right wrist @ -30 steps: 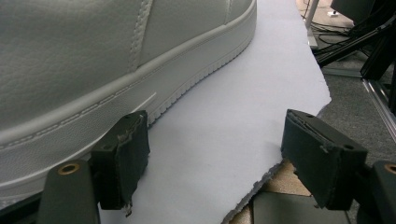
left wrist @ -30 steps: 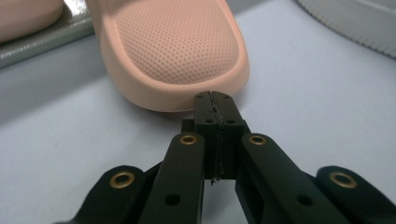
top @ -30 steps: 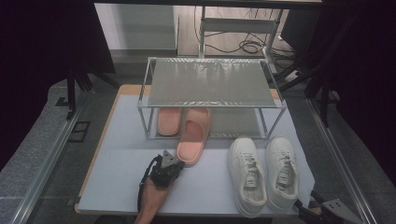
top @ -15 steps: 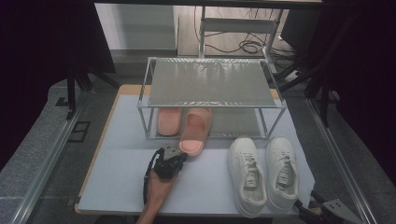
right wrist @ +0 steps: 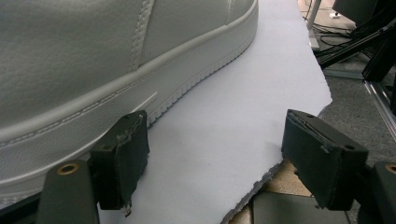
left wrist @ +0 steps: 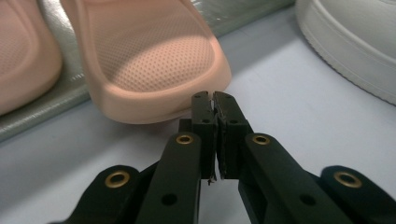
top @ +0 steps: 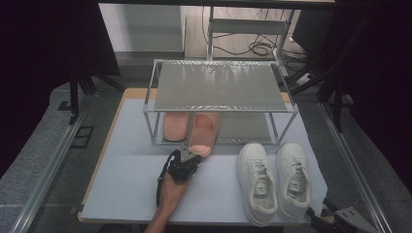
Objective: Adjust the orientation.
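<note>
Slipper (top: 204, 133), pink: laid half under the rack (top: 218, 87), heel jutting onto the surface (top: 131, 179), a second pink slipper (top: 176, 125) just beside it. Left gripper (top: 189, 154): jaws closed on nothing, tips held just short of the heel. Right gripper (right wrist: 212, 163): jaws spread apart, positioned beside a white sneaker (right wrist: 93, 60).

White sneakers (top: 274, 178), metal rack (top: 218, 87)
</note>
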`<action>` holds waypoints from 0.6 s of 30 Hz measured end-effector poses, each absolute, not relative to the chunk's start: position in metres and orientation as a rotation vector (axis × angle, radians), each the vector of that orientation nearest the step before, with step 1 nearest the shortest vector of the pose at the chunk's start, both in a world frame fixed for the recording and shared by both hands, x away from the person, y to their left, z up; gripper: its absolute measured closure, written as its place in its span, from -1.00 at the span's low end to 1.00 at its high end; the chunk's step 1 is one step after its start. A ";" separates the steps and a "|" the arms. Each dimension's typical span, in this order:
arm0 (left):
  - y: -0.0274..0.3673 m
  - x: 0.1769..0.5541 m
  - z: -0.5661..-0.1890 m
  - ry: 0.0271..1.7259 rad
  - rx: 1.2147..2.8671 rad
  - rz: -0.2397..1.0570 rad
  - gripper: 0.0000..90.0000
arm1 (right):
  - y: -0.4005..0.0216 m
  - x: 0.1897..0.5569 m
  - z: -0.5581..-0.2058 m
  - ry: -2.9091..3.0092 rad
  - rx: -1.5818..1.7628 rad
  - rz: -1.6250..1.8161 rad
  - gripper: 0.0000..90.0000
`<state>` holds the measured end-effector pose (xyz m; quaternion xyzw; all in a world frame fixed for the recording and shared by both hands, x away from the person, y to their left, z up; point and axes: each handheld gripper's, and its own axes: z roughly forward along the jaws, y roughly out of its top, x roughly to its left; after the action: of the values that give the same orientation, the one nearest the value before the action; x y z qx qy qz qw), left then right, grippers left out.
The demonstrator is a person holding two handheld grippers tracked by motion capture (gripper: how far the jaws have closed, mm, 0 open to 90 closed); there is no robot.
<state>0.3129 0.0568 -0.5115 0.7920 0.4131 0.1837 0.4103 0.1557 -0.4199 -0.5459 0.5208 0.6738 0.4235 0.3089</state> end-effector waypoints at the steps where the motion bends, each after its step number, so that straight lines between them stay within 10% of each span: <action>1: 0.057 0.315 -0.512 1.048 1.990 0.464 0.95 | -0.420 0.156 -0.546 1.780 1.376 1.120 -0.49; 18: 0.055 0.352 -0.516 1.111 1.955 0.470 0.96 | -0.420 0.155 -0.546 1.780 1.373 1.122 -0.49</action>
<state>0.3524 0.0552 -0.5161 0.7762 0.4412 0.1867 0.4098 0.1555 -0.4199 -0.5463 0.5197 0.6737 0.4247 0.3094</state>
